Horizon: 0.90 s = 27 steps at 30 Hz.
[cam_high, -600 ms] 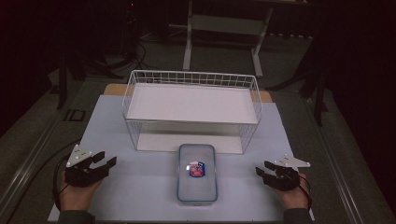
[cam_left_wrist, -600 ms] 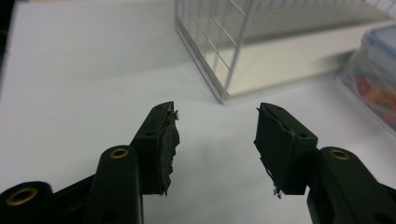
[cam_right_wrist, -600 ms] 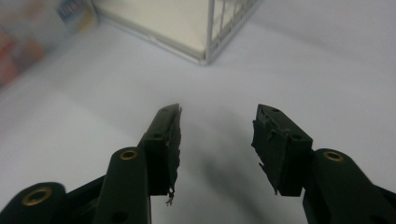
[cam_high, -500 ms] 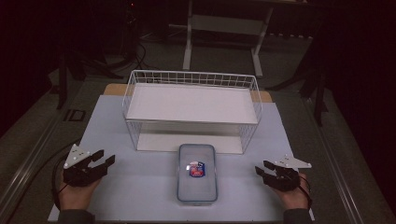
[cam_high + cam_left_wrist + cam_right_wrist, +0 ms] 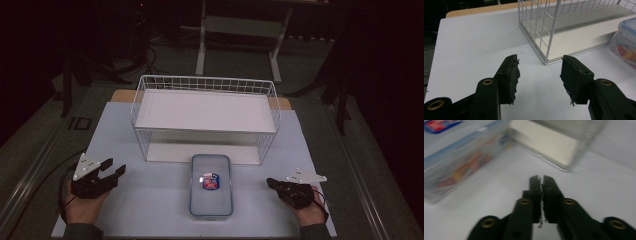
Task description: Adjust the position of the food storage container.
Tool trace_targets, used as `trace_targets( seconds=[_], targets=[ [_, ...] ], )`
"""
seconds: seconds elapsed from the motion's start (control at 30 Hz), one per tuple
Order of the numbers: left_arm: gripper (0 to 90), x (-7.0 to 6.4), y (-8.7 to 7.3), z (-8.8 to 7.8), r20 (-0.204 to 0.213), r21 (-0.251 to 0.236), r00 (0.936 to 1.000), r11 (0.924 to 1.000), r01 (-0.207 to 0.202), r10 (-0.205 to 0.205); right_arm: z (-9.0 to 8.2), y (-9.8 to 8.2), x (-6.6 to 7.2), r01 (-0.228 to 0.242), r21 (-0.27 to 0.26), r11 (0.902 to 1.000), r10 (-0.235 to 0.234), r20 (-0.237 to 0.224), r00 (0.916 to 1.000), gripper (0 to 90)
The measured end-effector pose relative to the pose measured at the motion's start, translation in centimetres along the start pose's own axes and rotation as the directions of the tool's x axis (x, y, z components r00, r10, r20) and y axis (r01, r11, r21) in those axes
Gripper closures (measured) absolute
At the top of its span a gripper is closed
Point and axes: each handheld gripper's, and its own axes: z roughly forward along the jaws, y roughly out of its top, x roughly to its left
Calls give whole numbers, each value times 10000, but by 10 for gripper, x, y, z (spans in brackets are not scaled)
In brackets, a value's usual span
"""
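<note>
A clear plastic lidded container with a red and blue label lies at the table's front centre, colourful contents showing through its wall. Behind it stands a white wire basket with a white floor. My left gripper rests at the front left, open, nothing between its jaws; in its own view the basket's corner lies just ahead. My right gripper sits at the front right, pointing towards the container, its jaws pressed together on nothing.
A pale blue mat covers the table, with a wooden edge showing behind the basket. Dark floor and a metal stand lie beyond. Bare mat separates each gripper from the container.
The left gripper has shifted slightly and its jaws stand open. The right gripper has barely moved, though its own view is blurred.
</note>
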Motion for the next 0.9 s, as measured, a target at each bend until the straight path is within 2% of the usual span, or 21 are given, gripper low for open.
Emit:
trace_targets(
  seconds=[0.13, 0.27, 0.3, 0.33, 0.37, 0.4, 0.47, 0.5, 0.53, 0.6, 0.77, 0.9],
  targets=[
    [468, -2, 1, -1, 130, -181, 9998, 9997, -137, 139, 6, 7, 16, 521, 88, 9986, -515, -577, 9970, 898],
    [467, -4, 1, -1, 77, -139, 9996, 9996, -253, 254, 16, 11, 34, 1266, 303, 9915, -1225, -1125, 9861, 898],
    [467, -4, 1, -1, 77, -139, 9996, 9996, -253, 254, 16, 11, 34, 1266, 303, 9915, -1225, -1125, 9861, 898],
    [467, -4, 1, -1, 88, -144, 9996, 9996, -258, 259, 21, 13, 44, 1589, 437, 9863, -1515, -1387, 9787, 898],
    [466, -4, 1, -1, 88, -144, 9996, 9996, -258, 259, 21, 13, 44, 1589, 437, 9863, -1515, -1387, 9787, 898],
    [463, -4, 1, -1, 130, -211, 9997, 9995, -214, 216, 26, 15, 52, 1836, 457, 9819, -1740, -1630, 9712, 898],
    [463, -4, 2, -2, 121, -250, 9997, 9994, -223, 227, 30, 17, 60, 1944, 452, 9799, -1822, -1948, 9638, 898],
    [463, -4, 2, -2, 121, -250, 9997, 9994, -223, 227, 30, 17, 60, 1944, 452, 9799, -1822, -1948, 9638, 898],
    [463, -4, 2, -2, 135, -261, 9997, 9994, -219, 223, 34, 18, 67, 2136, 499, 9756, -1983, -2159, 9561, 898],
    [464, -5, 2, -2, 138, -247, 9996, 9994, -248, 251, 37, 19, 73, 2291, 557, 9718, -2104, -2333, 9494, 898],
    [465, -5, 2, -1, 143, -228, 9995, 9994, -274, 277, 43, 18, 79, 2462, 789, 9660, -2197, -2516, 9426, 898],
    [465, -6, 2, -1, 162, -218, 9994, 9993, -298, 302, 49, 20, 94, 2759, 710, 9586, -2442, -2938, 9242, 898]
  ],
)
